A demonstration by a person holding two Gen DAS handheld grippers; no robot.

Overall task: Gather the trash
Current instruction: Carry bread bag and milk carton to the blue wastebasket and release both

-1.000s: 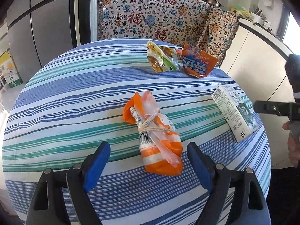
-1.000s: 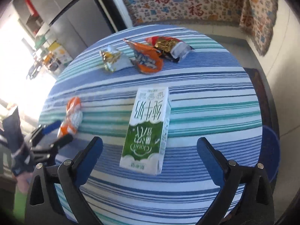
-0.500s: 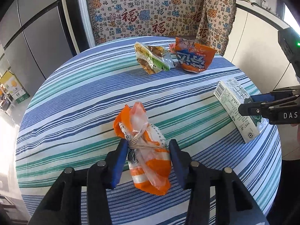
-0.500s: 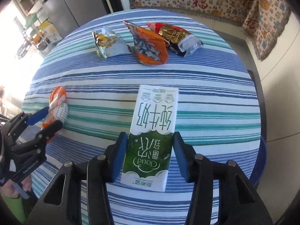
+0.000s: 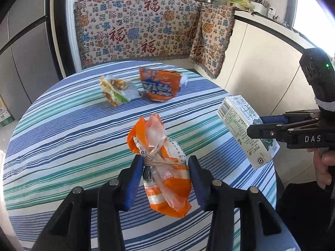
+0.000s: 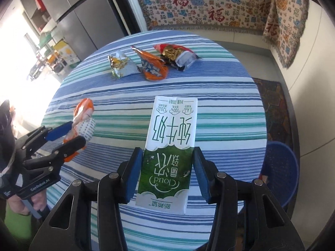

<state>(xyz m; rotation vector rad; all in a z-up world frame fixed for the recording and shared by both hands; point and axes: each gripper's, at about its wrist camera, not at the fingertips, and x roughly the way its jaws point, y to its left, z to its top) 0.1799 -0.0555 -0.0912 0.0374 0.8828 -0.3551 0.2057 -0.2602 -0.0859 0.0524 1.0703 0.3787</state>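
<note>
My left gripper [image 5: 165, 177] is shut on an orange and white plastic wrapper [image 5: 161, 163] and holds it above the striped round table [image 5: 62, 129]. My right gripper [image 6: 167, 173] is shut on a green and white milk carton [image 6: 169, 146], also lifted off the table. The carton also shows in the left wrist view [image 5: 242, 129], and the wrapper in the right wrist view [image 6: 83, 123]. Three more snack wrappers lie at the table's far side: a silver and green one [image 6: 121, 67], an orange one [image 6: 152, 67] and a red and gold one [image 6: 178, 56].
A blue basket [image 6: 280, 171] stands on the floor right of the table. A patterned cloth [image 5: 142, 33] covers a counter behind the table. A grey fridge [image 6: 83, 16] stands at the far left.
Both grippers closed from open onto their items, the left on the orange wrapper, the right on the milk carton. Both items have since been lifted off the table.
</note>
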